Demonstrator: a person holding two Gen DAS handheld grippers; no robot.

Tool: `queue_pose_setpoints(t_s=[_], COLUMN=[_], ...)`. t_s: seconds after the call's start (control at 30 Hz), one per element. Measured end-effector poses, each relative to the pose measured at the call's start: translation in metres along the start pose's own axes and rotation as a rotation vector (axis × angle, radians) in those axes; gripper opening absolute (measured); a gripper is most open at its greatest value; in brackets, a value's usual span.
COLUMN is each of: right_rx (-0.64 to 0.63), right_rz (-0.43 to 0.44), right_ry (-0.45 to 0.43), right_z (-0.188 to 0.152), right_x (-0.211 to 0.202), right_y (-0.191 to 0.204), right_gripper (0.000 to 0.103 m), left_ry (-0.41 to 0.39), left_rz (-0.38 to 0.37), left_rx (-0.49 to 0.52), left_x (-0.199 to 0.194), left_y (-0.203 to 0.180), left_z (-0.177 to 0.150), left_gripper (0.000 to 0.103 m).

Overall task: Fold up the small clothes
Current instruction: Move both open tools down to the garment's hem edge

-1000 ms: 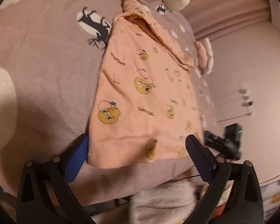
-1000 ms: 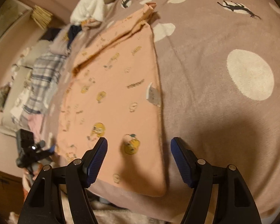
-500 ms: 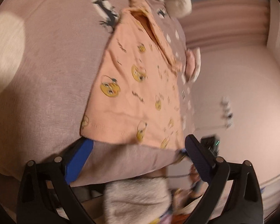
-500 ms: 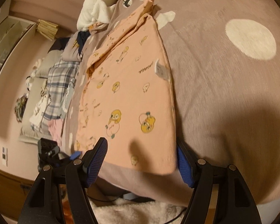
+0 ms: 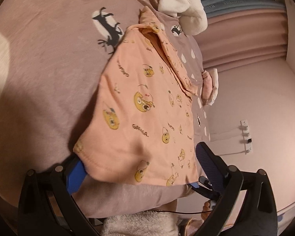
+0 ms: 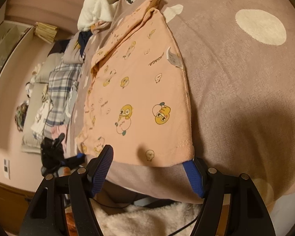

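- Your left gripper (image 5: pixel 141 169) and right gripper (image 6: pixel 151 170) both gape wide at the peach shirt's (image 5: pixel 145 114) hem.
- It's flat on the dotted blanket (image 6: pixel 236 78).
- White plush (image 5: pixel 184 9) beyond the collar.

The peach cotton child's shirt (image 5: pixel 139 118) carries yellow cartoon ducks and small dark lettering. The mauve fleece blanket (image 5: pixel 49 68) beneath it shows cream dots and dark deer silhouettes on pale patches. A fluffy white plush throw (image 6: pixel 100 5) lies past the collar. A blue-and-white plaid garment (image 6: pixel 59 82) lies beyond. The gripper pads (image 6: pixel 102 169) are blue on black frames.
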State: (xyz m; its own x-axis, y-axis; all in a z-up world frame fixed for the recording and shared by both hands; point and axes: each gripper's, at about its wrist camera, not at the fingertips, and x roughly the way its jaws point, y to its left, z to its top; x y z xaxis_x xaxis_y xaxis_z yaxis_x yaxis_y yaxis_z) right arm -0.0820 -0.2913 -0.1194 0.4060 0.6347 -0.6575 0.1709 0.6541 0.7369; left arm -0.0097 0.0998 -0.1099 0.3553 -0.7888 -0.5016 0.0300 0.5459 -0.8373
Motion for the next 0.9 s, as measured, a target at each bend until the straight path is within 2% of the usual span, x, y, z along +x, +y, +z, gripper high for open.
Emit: queue_pose_setpoints(t_s=[0.27,0.47,0.6,0.8,0.87,0.9], right_rx=[-0.022,0.002,0.095,0.124,0.113,0.096], right_rz=[-0.034,0.006,0.08,0.105,0.087,0.07], right_ry=[0.012,0.009,-0.031,-0.089,-0.101,-0.104], right_z=[-0.008,-0.01,-0.001,0.013,0.017,0.018], right_x=[0.002,0.005,0.005,0.007,0.009,0.011], right_y=[0.011,0.009,-0.003,-0.006,-0.003,0.0], right_gripper=[0.072,0.072,0.072,0.072,0.072,0.071], left_ry=[0.006,0.009,0.009,-0.035,-0.058,-0.07], left_rz=[-0.05,-0.056,-0.043,-0.049,-0.023,0.01], left_rx=[-0.032,-0.031,-0.035,-0.074,-0.067,-0.052], left_x=[0.003,0.002,0.004,0.002,0.002,0.003], left_y=[0.007,0.008,0.005,0.008,0.006,0.005], left_z=[0.005,0.004,0.005,0.008,0.011,0.012], left_gripper=[0.101,0.101,0.101,0.099,0.094,0.086])
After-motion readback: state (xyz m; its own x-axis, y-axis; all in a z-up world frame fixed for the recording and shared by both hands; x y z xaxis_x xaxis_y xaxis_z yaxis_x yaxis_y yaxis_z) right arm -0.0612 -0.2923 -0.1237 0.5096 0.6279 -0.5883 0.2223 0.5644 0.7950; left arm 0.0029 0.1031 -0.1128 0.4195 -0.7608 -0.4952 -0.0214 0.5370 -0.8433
